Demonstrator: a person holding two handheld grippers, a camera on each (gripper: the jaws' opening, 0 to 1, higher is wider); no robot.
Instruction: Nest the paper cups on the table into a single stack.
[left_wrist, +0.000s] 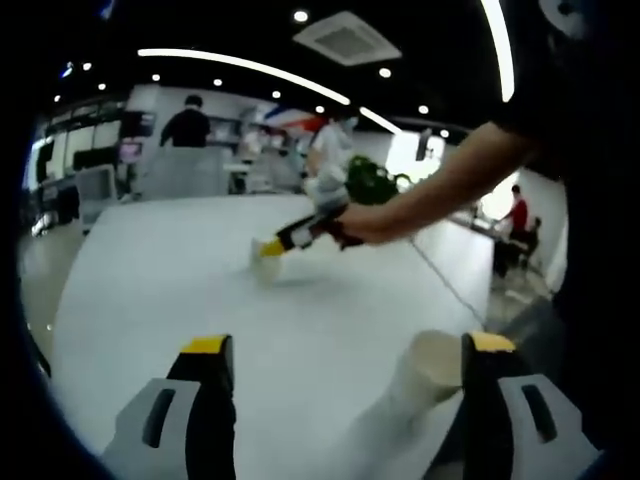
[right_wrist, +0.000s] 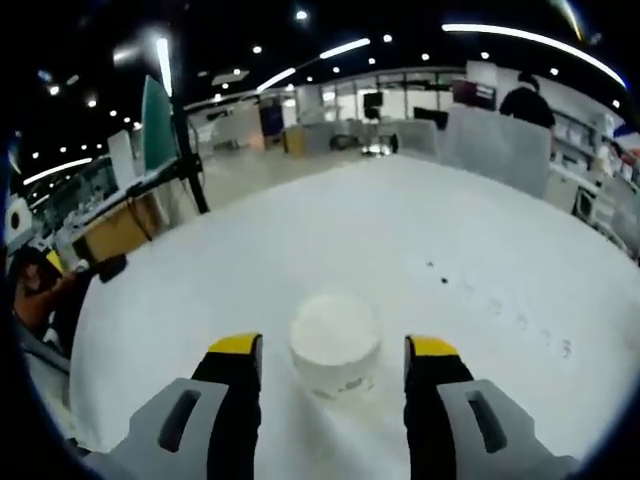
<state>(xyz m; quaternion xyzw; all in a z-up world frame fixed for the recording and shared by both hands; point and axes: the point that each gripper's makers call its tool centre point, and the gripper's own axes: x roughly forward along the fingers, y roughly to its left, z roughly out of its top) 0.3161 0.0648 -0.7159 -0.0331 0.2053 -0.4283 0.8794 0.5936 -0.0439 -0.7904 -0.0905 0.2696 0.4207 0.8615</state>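
Across the lower half of both views we see a broad white table (left_wrist: 200, 290), matte and pale, running back toward a large open hall with a dark ceiling, round spot lamps and long curved light strips (left_wrist: 250, 68). In the upper left of the left gripper view a person in dark clothes (left_wrist: 187, 124) stands behind a grey partition. At the right edge of that view a seated figure in red (left_wrist: 517, 212) shows small. In the left of the right gripper view we see a green upright panel on a dark stand (right_wrist: 160, 125) beyond the table's edge.

In the lower centre of the right gripper view a white paper cup (right_wrist: 335, 343) stands on the table, seen from above; we cannot tell whether its mouth is up or down. It sits between the spread, yellow-tipped jaws of the right gripper (right_wrist: 335, 360), which do not touch it. That same gripper shows in the middle of the left gripper view, held by a bare arm (left_wrist: 440, 190), its tip down at the cup.

In the lower right of the left gripper view a second paper cup (left_wrist: 425, 375) is tilted, its open mouth facing us. It lies against the right jaw of the left gripper (left_wrist: 340, 350), whose jaws stand wide apart, so nothing is clamped.
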